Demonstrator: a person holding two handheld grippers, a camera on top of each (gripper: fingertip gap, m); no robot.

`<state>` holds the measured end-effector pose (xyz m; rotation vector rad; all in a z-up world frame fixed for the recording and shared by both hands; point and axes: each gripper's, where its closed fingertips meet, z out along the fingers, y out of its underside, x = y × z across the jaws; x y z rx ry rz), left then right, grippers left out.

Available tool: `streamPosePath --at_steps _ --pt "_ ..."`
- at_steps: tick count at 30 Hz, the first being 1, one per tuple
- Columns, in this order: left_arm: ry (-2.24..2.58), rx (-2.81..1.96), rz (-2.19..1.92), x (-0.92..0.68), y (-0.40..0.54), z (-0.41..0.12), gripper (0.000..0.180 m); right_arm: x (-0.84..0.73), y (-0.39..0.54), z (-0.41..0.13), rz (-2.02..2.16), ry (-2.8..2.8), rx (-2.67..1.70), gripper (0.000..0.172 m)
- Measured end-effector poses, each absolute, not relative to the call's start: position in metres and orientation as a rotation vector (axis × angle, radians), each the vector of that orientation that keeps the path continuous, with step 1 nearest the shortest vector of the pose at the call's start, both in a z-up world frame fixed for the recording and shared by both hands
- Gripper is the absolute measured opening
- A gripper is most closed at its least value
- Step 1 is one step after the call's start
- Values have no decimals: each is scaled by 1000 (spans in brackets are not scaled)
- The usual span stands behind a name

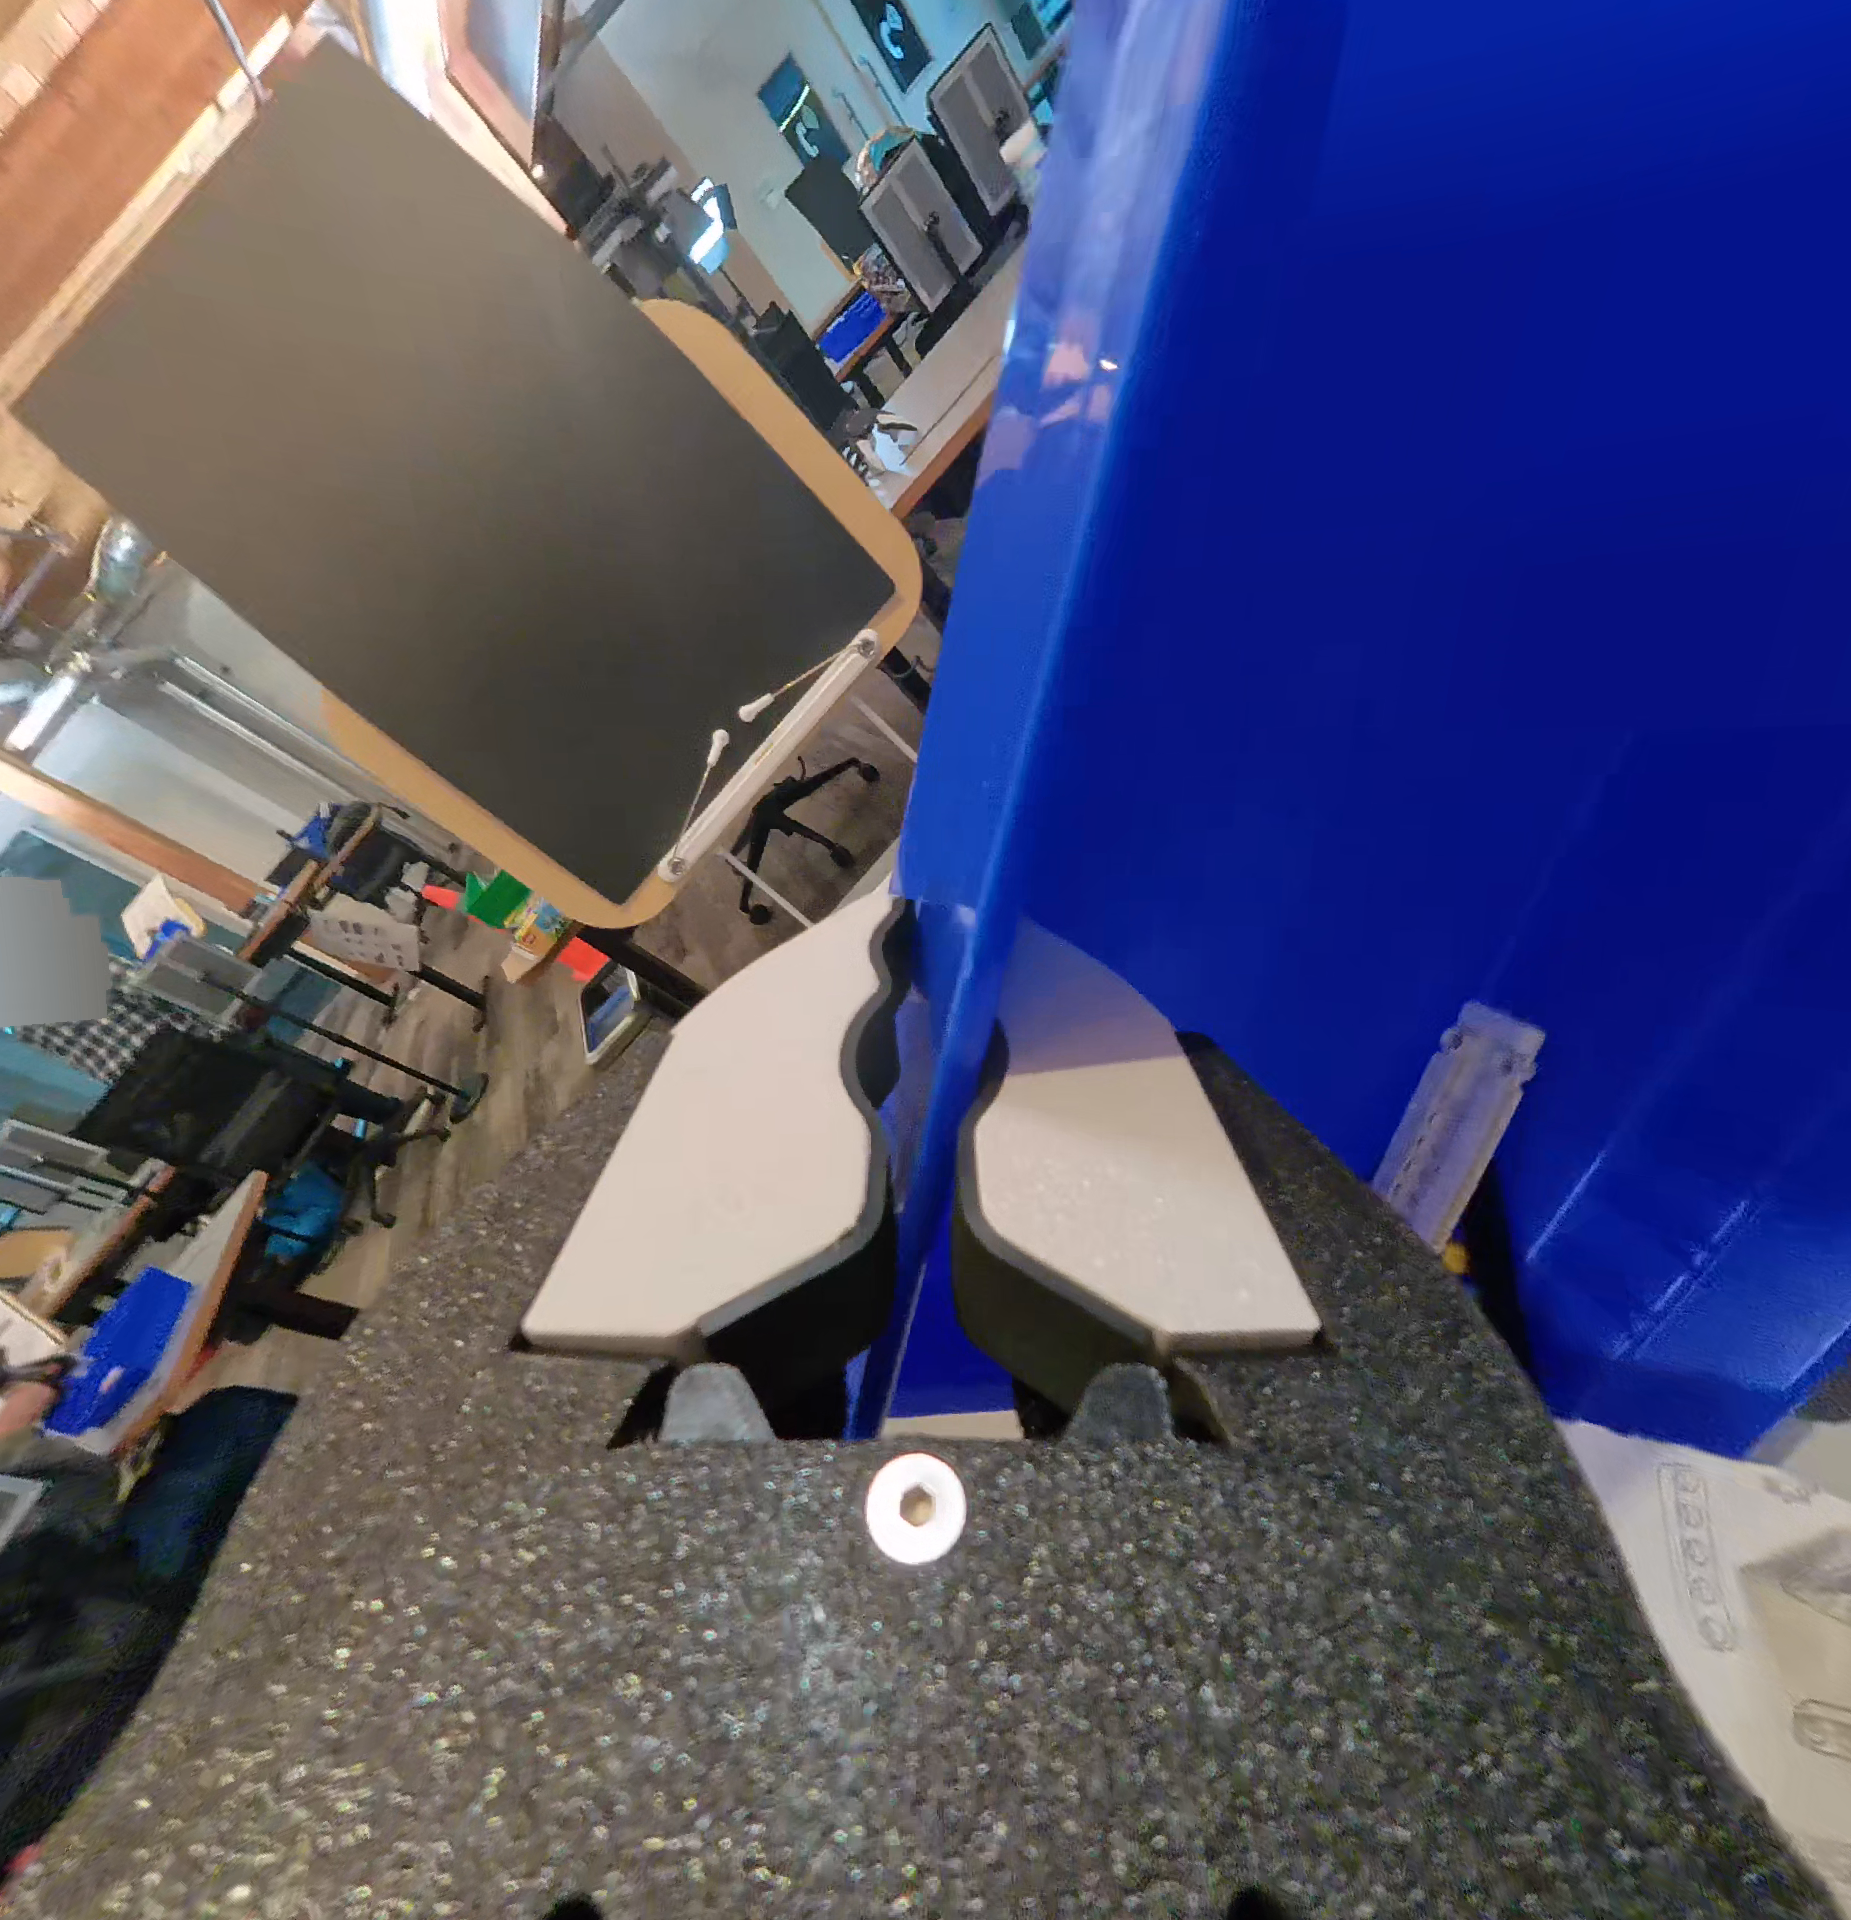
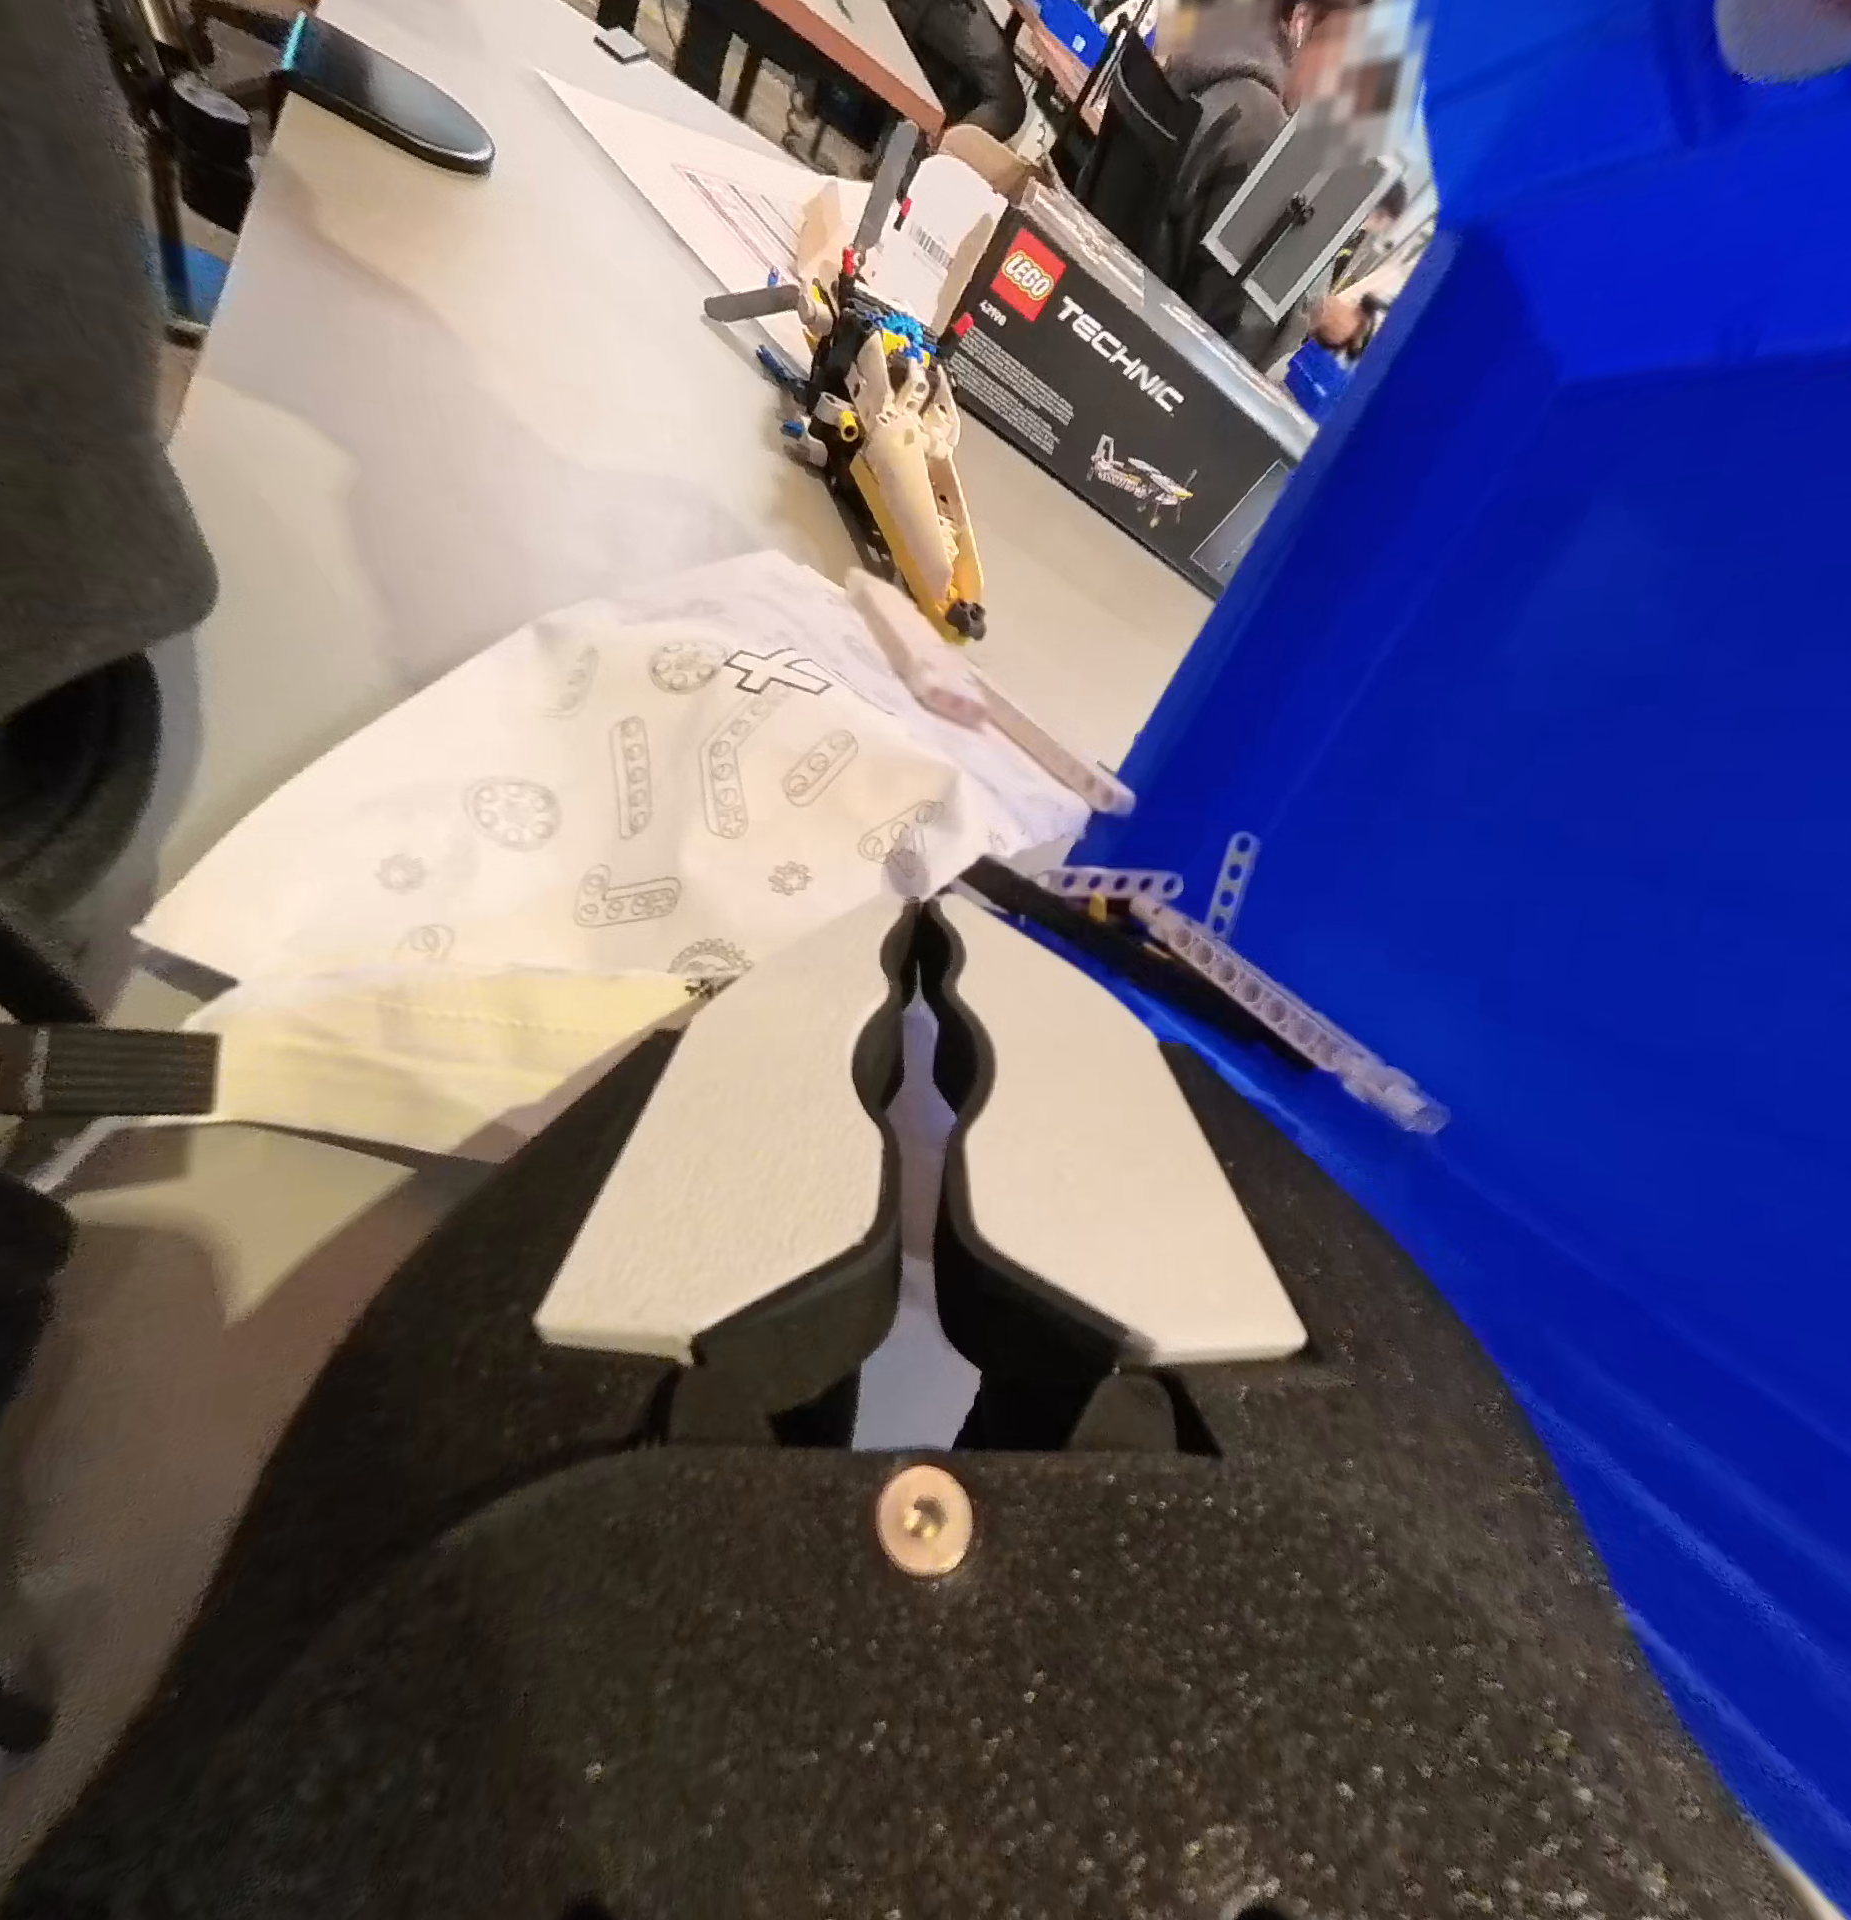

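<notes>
Left gripper (image 1: 926, 997): speckled black foam-textured body, two flat off-white fingers (image 1: 734, 1164) with wavy black rubber-edged inner pads, silver hex-socket screw (image 1: 916, 1508) centred. Right gripper (image 2: 921, 914): same build, brass-toned screw (image 2: 924, 1520). Dark grey sleeve (image 2: 59, 364) at left edge.

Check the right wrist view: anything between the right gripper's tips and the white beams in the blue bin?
Partly. The printed paper bag has a corner right at the right gripper, whose jaws are together. The white beams lie just right of it inside the blue bin; only the bin's near edge lies between.
</notes>
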<state>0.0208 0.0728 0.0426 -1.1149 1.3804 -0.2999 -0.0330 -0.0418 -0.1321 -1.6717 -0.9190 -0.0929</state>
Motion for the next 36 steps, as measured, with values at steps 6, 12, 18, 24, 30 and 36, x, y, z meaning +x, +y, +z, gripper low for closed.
streamPosePath --at_steps 6,12,18,24,30,36 --pt "1359 -1156 -330 18 78 41 7 -28 -42 -133 -109 -908 -1681 0" --pt "1309 -1178 -367 11 83 42 7 -26 -42 -134 -115 -906 -1682 0" --pt "1312 -1212 -399 8 87 41 7 -26 -41 -135 -116 -908 -1681 0" --pt "1342 -1232 -408 8 91 44 7 -27 -41 -136 -127 -917 -1676 0" --pt "1404 -1205 -378 9 88 44 7 -30 -43 -135 -152 -937 -1654 0" --pt "1359 -1263 -407 6 95 40 7 -30 -43 -132 -167 -941 -1639 0"
